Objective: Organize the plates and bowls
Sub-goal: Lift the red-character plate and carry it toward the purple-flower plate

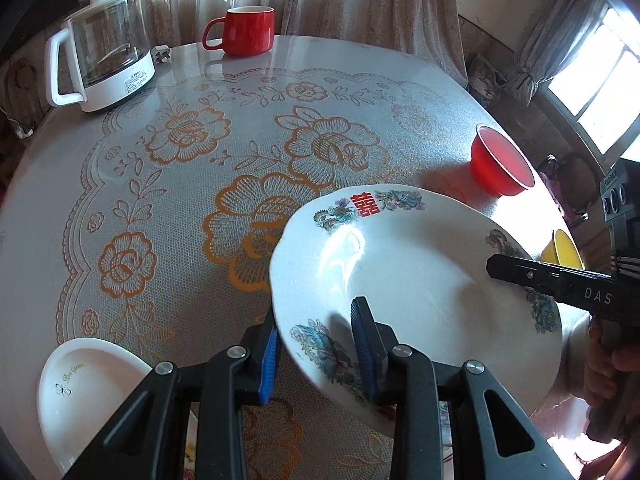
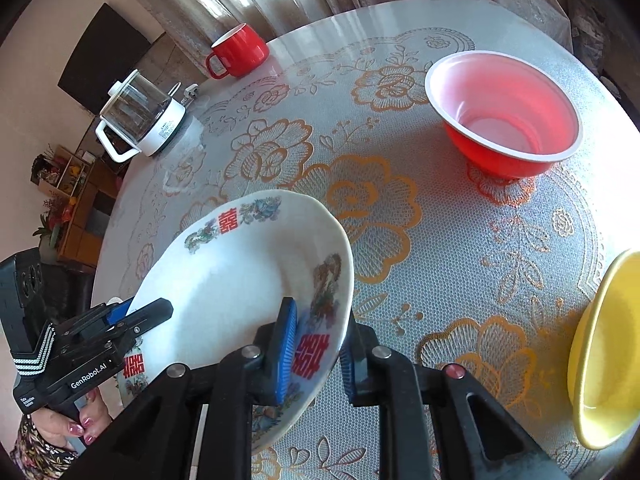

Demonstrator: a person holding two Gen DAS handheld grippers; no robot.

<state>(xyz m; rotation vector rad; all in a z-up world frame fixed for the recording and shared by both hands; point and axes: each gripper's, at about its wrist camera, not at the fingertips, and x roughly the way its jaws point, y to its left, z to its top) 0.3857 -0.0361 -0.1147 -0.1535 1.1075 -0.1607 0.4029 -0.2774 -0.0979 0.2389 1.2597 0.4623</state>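
Both grippers pinch the decorated white plate (image 1: 400, 272) by opposite rims: left gripper (image 1: 320, 356) nearest (blue pads clamped), right gripper (image 2: 316, 348) likewise. It rides tilted above the table (image 1: 180, 184); white dish (image 1: 88, 384) lies lower-left.

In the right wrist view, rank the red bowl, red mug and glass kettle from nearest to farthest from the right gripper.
1. Red bowl, ahead and right of the right gripper.
2. Glass kettle, far left.
3. Red mug, at the far table edge.
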